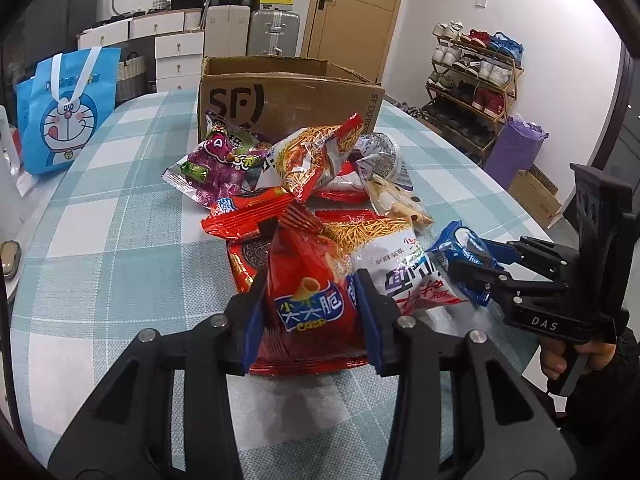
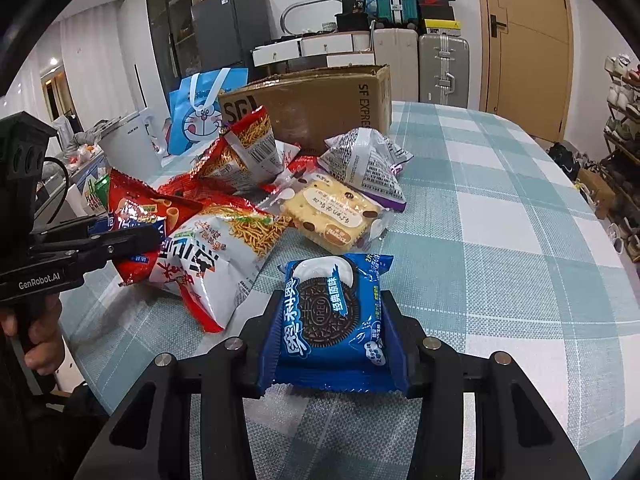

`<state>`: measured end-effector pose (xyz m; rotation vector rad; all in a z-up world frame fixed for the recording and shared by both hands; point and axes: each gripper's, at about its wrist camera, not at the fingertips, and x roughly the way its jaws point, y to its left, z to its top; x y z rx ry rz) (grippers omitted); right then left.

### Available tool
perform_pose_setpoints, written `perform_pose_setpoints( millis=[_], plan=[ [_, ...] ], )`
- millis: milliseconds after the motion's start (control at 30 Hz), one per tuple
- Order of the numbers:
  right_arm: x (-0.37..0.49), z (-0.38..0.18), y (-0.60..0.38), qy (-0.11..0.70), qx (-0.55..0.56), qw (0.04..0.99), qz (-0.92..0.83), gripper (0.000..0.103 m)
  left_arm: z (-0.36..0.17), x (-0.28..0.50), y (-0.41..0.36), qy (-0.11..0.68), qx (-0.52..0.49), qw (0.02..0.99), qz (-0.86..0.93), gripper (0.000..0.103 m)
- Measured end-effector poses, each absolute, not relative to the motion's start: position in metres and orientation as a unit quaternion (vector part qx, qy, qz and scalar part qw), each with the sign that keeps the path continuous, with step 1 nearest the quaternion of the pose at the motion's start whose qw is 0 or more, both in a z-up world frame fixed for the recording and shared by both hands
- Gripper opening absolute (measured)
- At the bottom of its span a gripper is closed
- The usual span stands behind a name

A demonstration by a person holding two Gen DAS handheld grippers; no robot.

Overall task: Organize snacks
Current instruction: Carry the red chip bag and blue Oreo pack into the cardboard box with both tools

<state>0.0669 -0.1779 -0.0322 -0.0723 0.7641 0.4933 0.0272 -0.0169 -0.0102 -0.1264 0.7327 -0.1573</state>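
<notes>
L gripper (image 1: 310, 306) has its fingers (image 1: 370, 320) closed onto a red crisp-roll snack bag (image 1: 308, 280), pads pressing both sides of the pack; the bag's lower edge lies on the bench (image 1: 120, 240) at the near end of the snack pile. R gripper (image 2: 332, 334) is clamped on a blue Oreo pack (image 2: 334, 312), blue pads tight vs. both long edges, pack face up w/ the cookie print showing. The Oreo pack sits on the bench just right of the pile, apart from the other snacks.

The pile is mid-bench, on a teal and white check cloth. In it: a white and red crispy-noodle bag (image 2: 224, 252) just beside the red bag, a 2nd noodle bag (image 2: 248, 148) propped up behind it, a clear-wrap biscuit pack (image 2: 332, 216), a grey and white crumpled pouch (image 2: 368, 160), a purple candy bag (image 1: 216, 168) and a red Oreo-print pack (image 1: 248, 240), partly buried under the others.

Behind the pile stands an open SF Express cardboard box (image 1: 288, 96), flaps up; contents not visible from here. A blue Doraemon tote bag (image 1: 68, 108) stands at the bench's far left edge, well apart from the box.

In the L view the R gripper comes in from the right, held by a hand (image 1: 568, 356) in a dark sleeve, prob. a jacket cuff.
</notes>
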Motion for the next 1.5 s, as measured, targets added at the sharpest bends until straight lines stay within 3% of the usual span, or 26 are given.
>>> perform_pose_setpoints(
  millis=[800,1500],
  plan=[
    [0.059,0.016,-0.182,0.295,0.005,0.919,0.261,0.046,0.033,0.001,-0.003,0.287,-0.07,0.954,-0.055,0.037],
    [0.085,0.069,-0.176,0.258,0.026,0.928,0.268,0.046,0.085,0.036,0.003,0.238,-0.058,0.969,-0.024,0.037]
  ],
)
